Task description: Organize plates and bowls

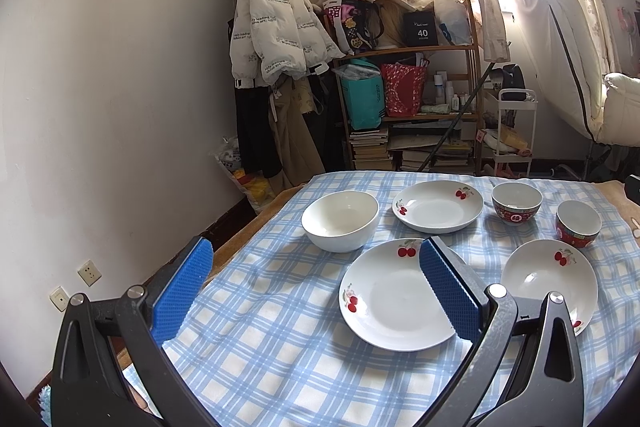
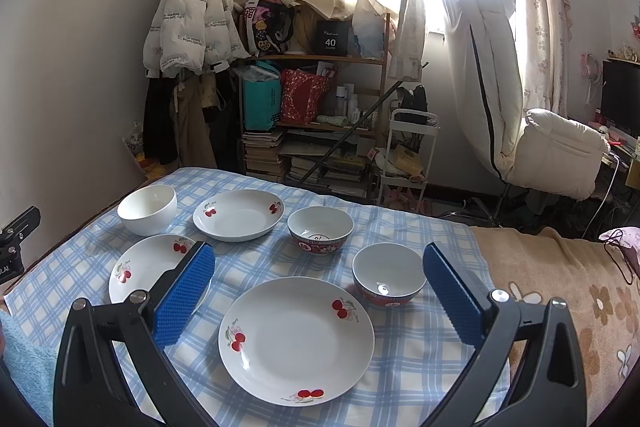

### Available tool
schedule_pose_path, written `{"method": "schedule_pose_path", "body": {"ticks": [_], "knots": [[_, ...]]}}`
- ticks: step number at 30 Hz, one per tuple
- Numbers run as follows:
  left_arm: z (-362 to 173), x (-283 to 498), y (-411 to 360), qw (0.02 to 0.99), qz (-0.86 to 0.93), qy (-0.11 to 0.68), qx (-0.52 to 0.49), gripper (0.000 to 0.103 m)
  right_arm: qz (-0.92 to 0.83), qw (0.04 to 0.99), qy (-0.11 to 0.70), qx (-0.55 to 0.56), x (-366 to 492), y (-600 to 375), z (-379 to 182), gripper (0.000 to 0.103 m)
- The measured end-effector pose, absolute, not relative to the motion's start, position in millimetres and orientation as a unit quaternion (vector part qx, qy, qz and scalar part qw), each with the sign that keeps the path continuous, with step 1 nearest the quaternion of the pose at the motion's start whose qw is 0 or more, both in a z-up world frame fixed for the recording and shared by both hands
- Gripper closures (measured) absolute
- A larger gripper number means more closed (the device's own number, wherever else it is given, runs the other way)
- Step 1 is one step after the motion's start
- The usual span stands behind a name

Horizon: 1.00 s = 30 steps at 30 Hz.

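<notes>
Three cherry-print plates and three bowls sit on a blue checked cloth (image 2: 420, 339), none touching. In the right wrist view the nearest plate (image 2: 296, 341) lies at lower centre, a second plate (image 2: 140, 273) to its left partly behind a blue pad, and the third plate (image 2: 239, 214) farther back. The plain white bowl (image 2: 147, 209) stands at the far left near the cloth's edge; two red-patterned bowls, one (image 2: 321, 230) at centre and one (image 2: 389, 275) just right of the nearest plate, complete the set. Checked cloth shows between the pieces and in front of the nearest plate. The right gripper (image 2: 319, 297) hangs above with jaws spread wide and nothing between them. Only this view shows the floral blanket (image 2: 560, 287) beyond the cloth's right edge. The left wrist view alone shows the bare wall (image 1: 100, 107) with sockets past the table's left edge; there the left gripper (image 1: 316, 293) is likewise spread wide and empty, over the cloth left of the second plate.
</notes>
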<state>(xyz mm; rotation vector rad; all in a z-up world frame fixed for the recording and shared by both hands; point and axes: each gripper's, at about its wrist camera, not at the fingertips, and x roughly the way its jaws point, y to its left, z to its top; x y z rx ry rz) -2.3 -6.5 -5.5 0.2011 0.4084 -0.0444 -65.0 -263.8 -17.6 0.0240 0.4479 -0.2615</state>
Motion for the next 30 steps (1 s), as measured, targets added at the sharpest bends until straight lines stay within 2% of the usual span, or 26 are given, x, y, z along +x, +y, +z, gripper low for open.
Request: {"method": "schedule_pose_path", "body": {"ticks": [10,30], "knots": [[-5,1,-7,0.971,-0.018,0.211,0.111,0.001,-0.126,0.965,0.228,0.022,-64,-266,-24,0.0],[-2,72,-19,0.936,-0.026,0.32,0.145,0.001,-0.085,0.959,0.269,0.028,-10,-252,-8,0.0]]}}
